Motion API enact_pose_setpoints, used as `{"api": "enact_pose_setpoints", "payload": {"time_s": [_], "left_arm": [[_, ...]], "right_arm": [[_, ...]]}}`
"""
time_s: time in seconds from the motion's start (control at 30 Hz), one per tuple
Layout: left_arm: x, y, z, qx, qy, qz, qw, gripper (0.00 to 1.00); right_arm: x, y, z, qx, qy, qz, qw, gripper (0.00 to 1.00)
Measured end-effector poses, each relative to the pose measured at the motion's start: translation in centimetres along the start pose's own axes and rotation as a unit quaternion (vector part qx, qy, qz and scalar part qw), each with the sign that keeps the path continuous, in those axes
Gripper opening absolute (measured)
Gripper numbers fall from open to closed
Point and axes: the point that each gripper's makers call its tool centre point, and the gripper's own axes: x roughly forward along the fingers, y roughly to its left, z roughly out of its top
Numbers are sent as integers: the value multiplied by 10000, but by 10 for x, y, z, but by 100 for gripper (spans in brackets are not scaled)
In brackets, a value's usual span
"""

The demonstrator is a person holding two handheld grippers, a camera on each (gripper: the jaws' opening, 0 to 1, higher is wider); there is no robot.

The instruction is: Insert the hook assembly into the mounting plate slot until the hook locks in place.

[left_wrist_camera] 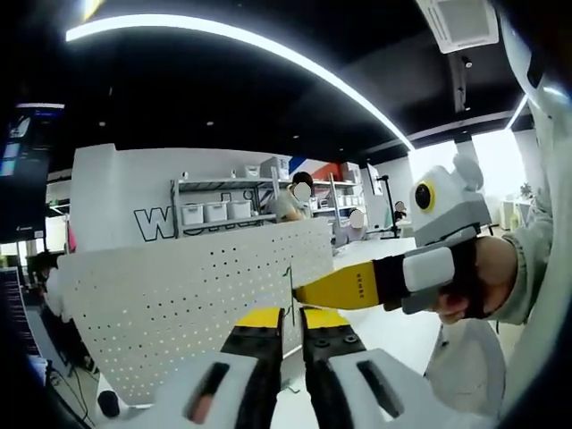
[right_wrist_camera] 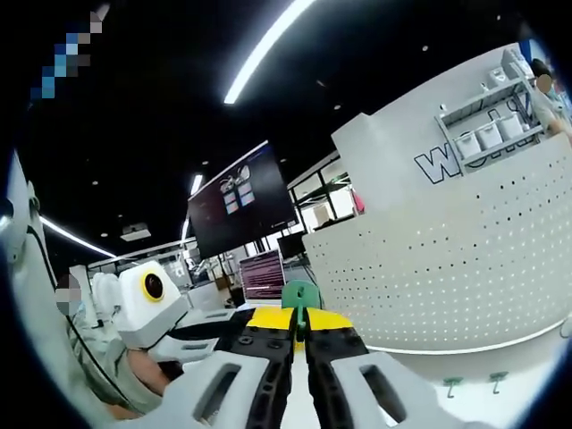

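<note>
Right gripper (right_wrist_camera: pixel 300 323) jaws narrowed on a green hook assembly (right_wrist_camera: pixel 300 295), carried near the white pegboard mounting plate (left_wrist_camera: pixel 179 304), apparently not yet seated; left gripper (left_wrist_camera: pixel 291 315) jaws nearly closed, seemingly empty; insertion and locking remain.

A white table (right_wrist_camera: pixel 420 375) bears two green hooks (right_wrist_camera: pixel 453 385).

Both views close, facing pegboard (left_wrist_camera: pixel 188 304).

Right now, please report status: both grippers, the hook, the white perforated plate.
Left gripper shut, nothing seen held. Right gripper shut on green hook piece. White perforated mounting plate upright ahead. Hook not yet inserted.
</note>
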Motion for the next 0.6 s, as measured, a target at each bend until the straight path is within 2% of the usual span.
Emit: {"api": "enact_pose_setpoints", "payload": {"time_s": [0.37,0.6], "left_arm": [[-9,-2,-15,-137,298,157,9993,20],[-17,-2,-32,-205,544,310,9978,24]], "right_arm": [[-1,3,-3,-68,29,63,10000,2],[0,5,-5,-83,57,136,9999,2]]}}
